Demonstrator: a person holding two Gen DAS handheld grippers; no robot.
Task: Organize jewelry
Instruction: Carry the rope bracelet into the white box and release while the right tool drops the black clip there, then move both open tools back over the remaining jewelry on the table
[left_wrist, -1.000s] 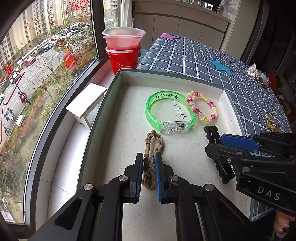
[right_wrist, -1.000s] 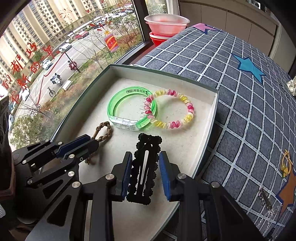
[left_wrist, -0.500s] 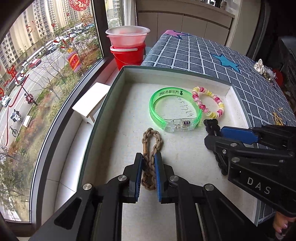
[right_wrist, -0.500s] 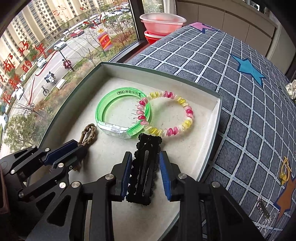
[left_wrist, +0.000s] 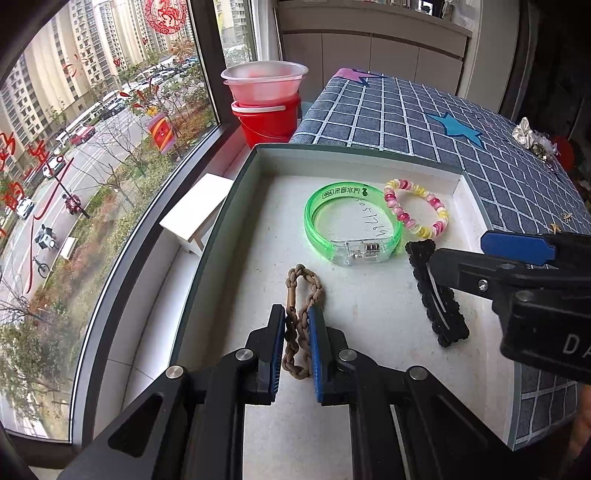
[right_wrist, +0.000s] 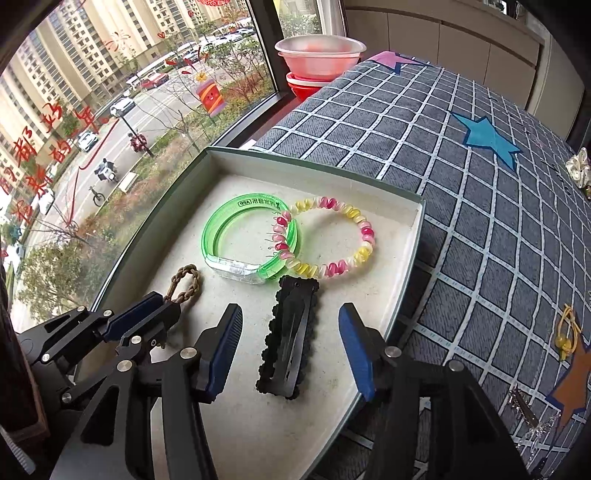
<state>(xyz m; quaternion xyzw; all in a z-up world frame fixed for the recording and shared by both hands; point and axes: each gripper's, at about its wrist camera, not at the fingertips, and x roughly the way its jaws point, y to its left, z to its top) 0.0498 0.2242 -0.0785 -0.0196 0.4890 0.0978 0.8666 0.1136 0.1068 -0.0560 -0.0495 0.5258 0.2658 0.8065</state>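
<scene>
A shallow white tray (left_wrist: 369, 162) (right_wrist: 413, 258) on the checked tablecloth holds a green plastic bangle (left_wrist: 314, 221) (right_wrist: 221, 229), a pink-and-yellow bead bracelet (left_wrist: 439, 218) (right_wrist: 365, 232), a brown braided cord bracelet (left_wrist: 299, 321) (right_wrist: 184, 284) and a black hair clip (left_wrist: 439, 314) (right_wrist: 288, 343). My left gripper (left_wrist: 297, 314) (right_wrist: 147, 314) is shut on the braided cord bracelet, which lies on the tray floor. My right gripper (right_wrist: 290, 325) (left_wrist: 491, 251) is open, its fingers spread on either side of the hair clip, which lies flat on the tray.
A red bucket (left_wrist: 266, 118) with a clear bowl (right_wrist: 317, 55) on it stands by the window beyond the tray. More jewelry lies on the cloth at right: a yellow cord piece (right_wrist: 565, 332), metal clips (right_wrist: 524, 406) and a white scrunchie (left_wrist: 526, 131).
My right gripper has opened and let go of the black hair clip, which now lies on the tray. My left gripper stays shut on the braided bracelet and has drawn back slightly.
</scene>
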